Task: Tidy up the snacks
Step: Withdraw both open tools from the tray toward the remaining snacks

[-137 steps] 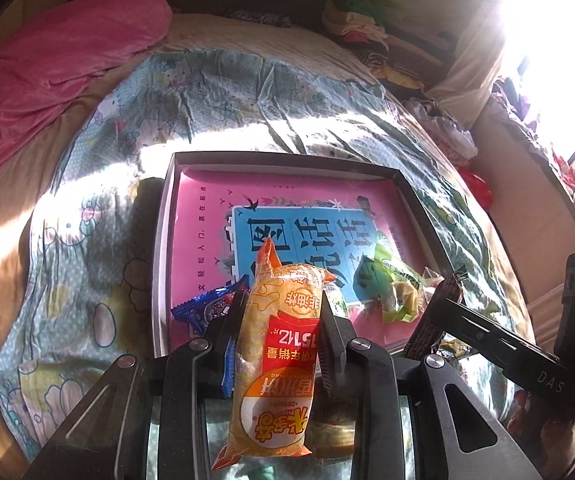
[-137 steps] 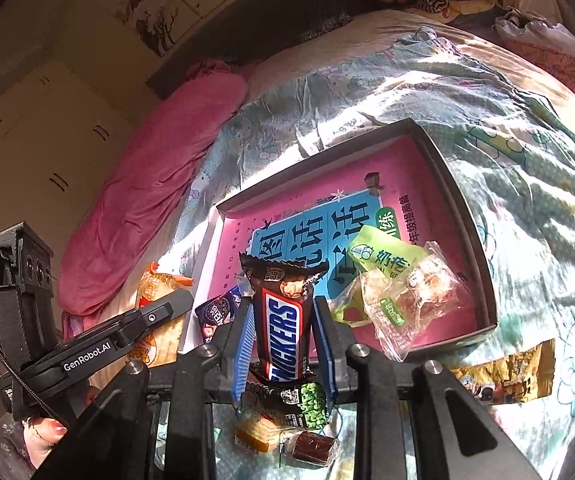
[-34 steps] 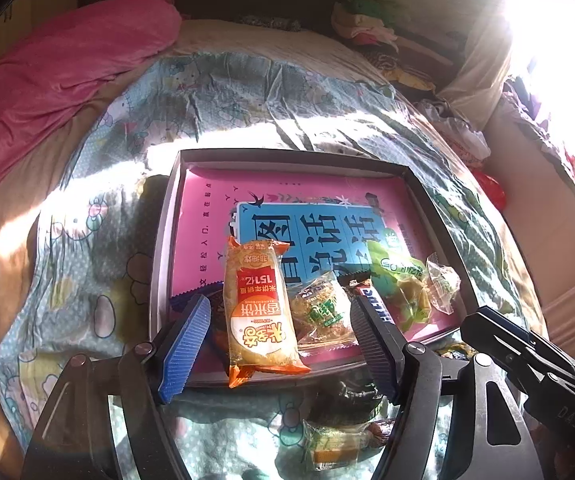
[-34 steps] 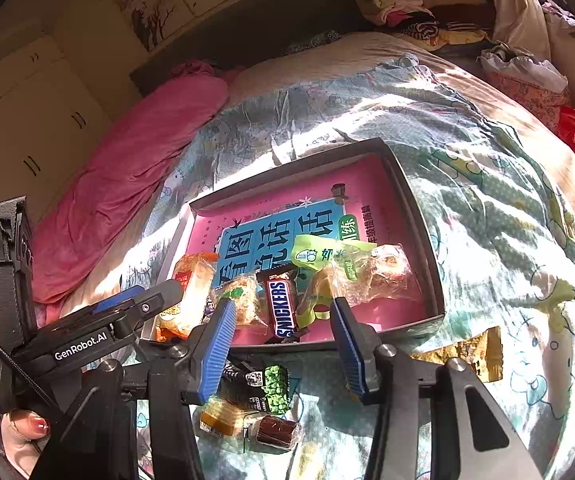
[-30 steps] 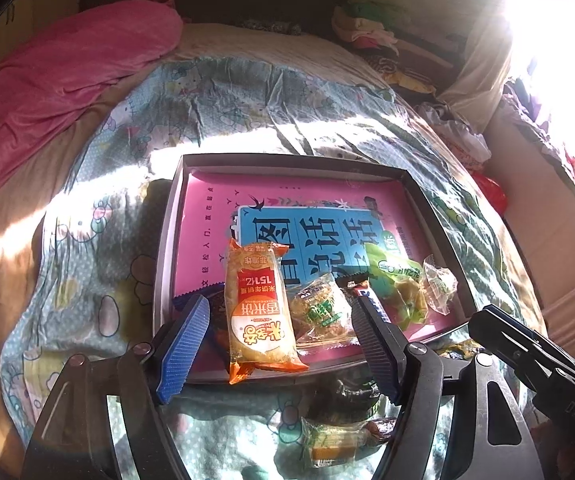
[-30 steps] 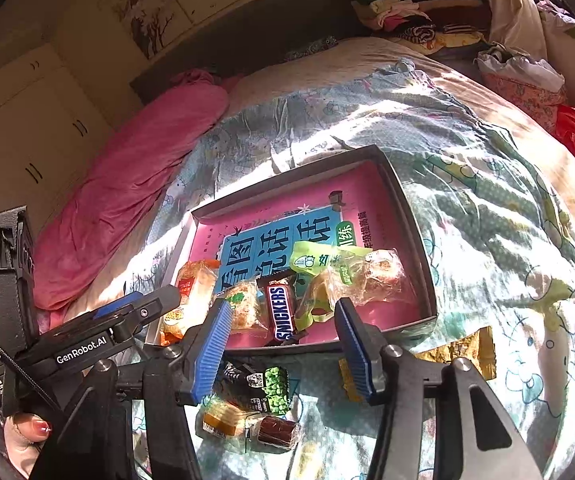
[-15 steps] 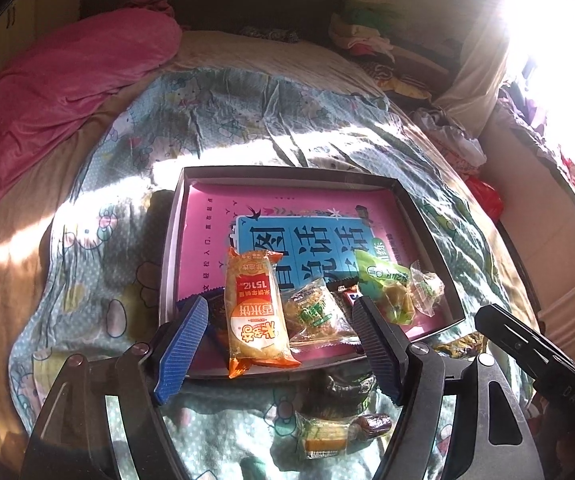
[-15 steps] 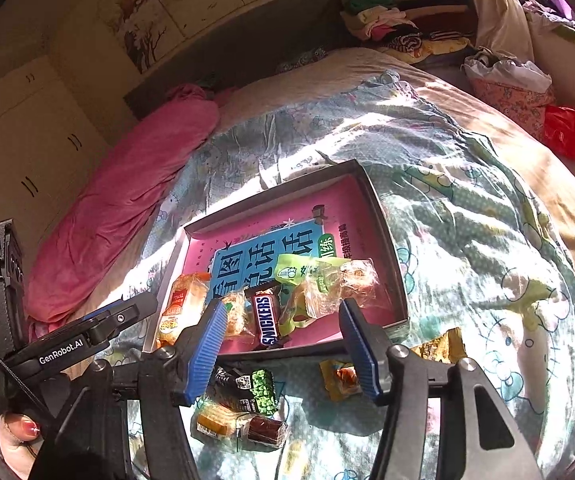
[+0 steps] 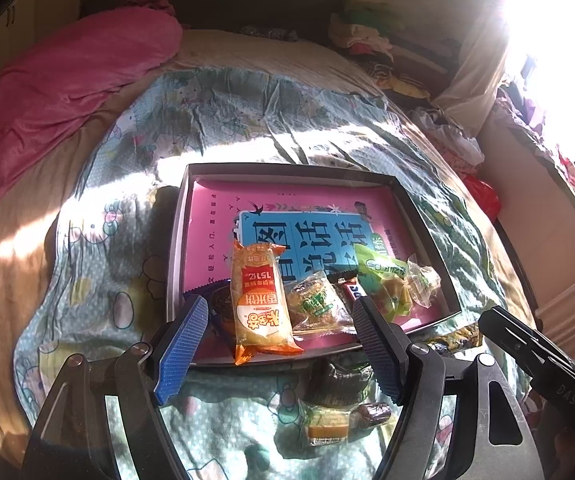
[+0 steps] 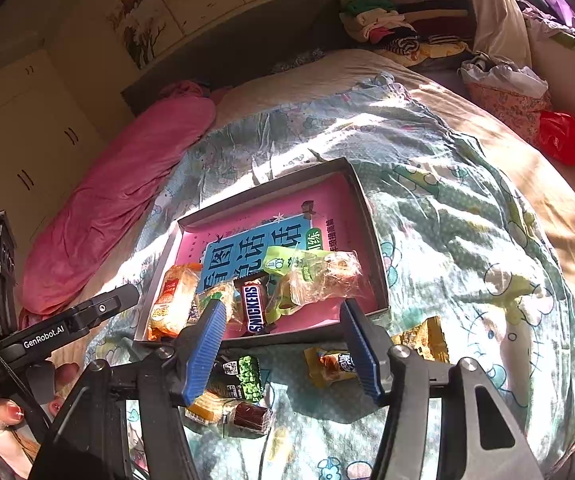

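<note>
Left gripper: ours (image 9: 277,344) hangs with its jaws spread wide and nothing between the blue pads, hovering above the near rim of the tray.
Right gripper: ours (image 10: 281,344) is parted too, its jaws having just been opening, and we see nothing gripped between them.
Tray: the grey tray (image 9: 177,240) with the pink and blue book in it lies on the bedspread (image 9: 99,280), straight ahead of both grippers.
Orange rice-cracker pack: we see it (image 9: 259,304) inside the tray, just ahead of the left gripper, between its fingertips in the view.
Snickers bar: it (image 10: 256,308) lies in the tray ahead of the right gripper, beside a clear-wrapped cake (image 9: 313,304).
Green pack: we find it (image 10: 287,264) further in, with a clear bag (image 10: 327,276) against it.
Loose snacks: under our right gripper, outside the tray, sit a green pea packet (image 10: 243,376), a small yellow cake (image 10: 207,404) and a brown sweet (image 10: 251,416); a yellow packet (image 10: 329,364) lies by the right finger.
Pink quilt: it (image 9: 47,88) is bundled well off to the left.
</note>
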A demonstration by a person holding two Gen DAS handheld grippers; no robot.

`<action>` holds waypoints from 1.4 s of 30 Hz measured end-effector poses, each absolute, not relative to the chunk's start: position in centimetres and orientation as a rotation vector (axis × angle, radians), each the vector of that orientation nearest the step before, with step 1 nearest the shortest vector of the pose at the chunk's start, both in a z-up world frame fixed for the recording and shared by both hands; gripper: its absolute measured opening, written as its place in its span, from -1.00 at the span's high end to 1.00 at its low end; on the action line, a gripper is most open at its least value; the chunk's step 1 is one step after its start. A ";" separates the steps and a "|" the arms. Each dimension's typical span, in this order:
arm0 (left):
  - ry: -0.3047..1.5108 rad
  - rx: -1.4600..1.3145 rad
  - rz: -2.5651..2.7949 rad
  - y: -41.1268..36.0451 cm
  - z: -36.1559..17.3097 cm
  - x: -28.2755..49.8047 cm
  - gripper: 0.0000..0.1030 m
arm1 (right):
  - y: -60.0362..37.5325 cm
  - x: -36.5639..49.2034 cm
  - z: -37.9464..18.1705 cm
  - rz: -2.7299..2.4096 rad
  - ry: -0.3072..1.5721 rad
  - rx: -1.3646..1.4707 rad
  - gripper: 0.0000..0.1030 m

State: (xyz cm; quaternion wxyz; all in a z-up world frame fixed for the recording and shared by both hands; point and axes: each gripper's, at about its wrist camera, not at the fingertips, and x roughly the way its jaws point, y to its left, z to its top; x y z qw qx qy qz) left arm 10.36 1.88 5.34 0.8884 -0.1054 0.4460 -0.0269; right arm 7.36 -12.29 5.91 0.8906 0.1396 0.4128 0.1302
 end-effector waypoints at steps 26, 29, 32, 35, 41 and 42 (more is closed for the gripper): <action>0.991 -0.195 -0.075 1.2 3.4 8.4 -0.49 | -10.6 6.0 4.1 0.307 0.919 0.224 -0.18; 1.003 -0.184 -0.078 0.8 2.9 8.1 -0.49 | -10.3 5.8 3.8 0.313 0.929 0.217 -0.18; 1.015 -0.178 -0.082 0.4 2.5 7.8 -0.49 | -10.0 5.7 3.4 0.318 0.941 0.213 -0.18; 1.027 -0.170 -0.084 0.0 2.1 7.5 -0.49 | -9.7 5.4 3.2 0.326 0.949 0.203 -0.18; 1.040 -0.155 -0.107 -0.6 1.7 7.2 -0.49 | -9.3 5.2 2.6 0.333 0.971 0.184 -0.18; 1.042 -0.155 -0.110 -0.7 1.6 7.1 -0.49 | -9.2 5.1 2.5 0.334 0.976 0.182 -0.18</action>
